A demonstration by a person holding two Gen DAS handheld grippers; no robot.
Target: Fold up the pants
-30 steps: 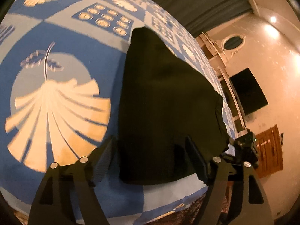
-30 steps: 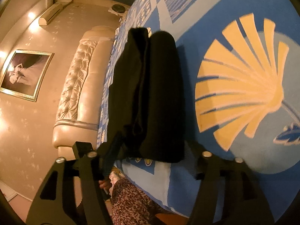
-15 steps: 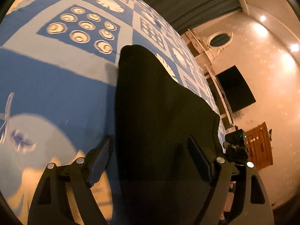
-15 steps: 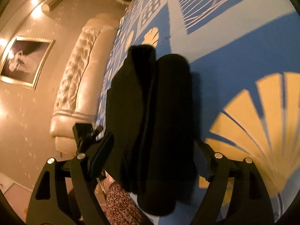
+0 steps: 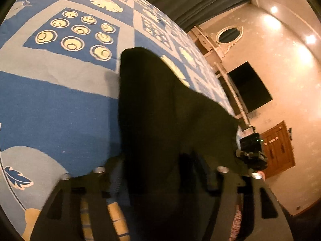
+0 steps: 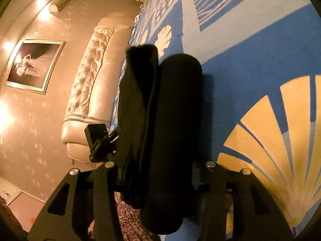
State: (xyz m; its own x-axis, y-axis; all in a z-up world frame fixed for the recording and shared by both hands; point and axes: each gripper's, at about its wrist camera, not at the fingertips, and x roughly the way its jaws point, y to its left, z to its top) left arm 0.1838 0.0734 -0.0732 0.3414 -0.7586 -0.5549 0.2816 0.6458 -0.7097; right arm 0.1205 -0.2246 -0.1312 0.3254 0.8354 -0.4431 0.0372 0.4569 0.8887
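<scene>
Black pants (image 5: 160, 100) lie folded into a long bundle on a blue patterned bedspread (image 5: 50, 110). My left gripper (image 5: 158, 160) straddles their near end. Its jaws are closing with cloth between them; the left pad sits just off the cloth's edge. In the right wrist view the pants (image 6: 176, 110) show as a thick roll beside a flatter layer. My right gripper (image 6: 158, 166) is closing on that near end, with its pads against both sides of the bundle. The gripper tips are dark against the cloth and hard to make out.
The bedspread (image 6: 250, 50) stretches far to the sides. A tufted headboard (image 6: 90, 80) and a framed picture (image 6: 34, 64) stand at one side. A dark screen (image 5: 248, 86) and a wooden door (image 5: 278, 148) are at the other. A person's patterned clothing (image 6: 130, 217) shows below.
Both grippers have come forward over the pants' near end, which now lies between the fingers. Since half a second ago the fingers of both have drawn closer together, the right ones more.
</scene>
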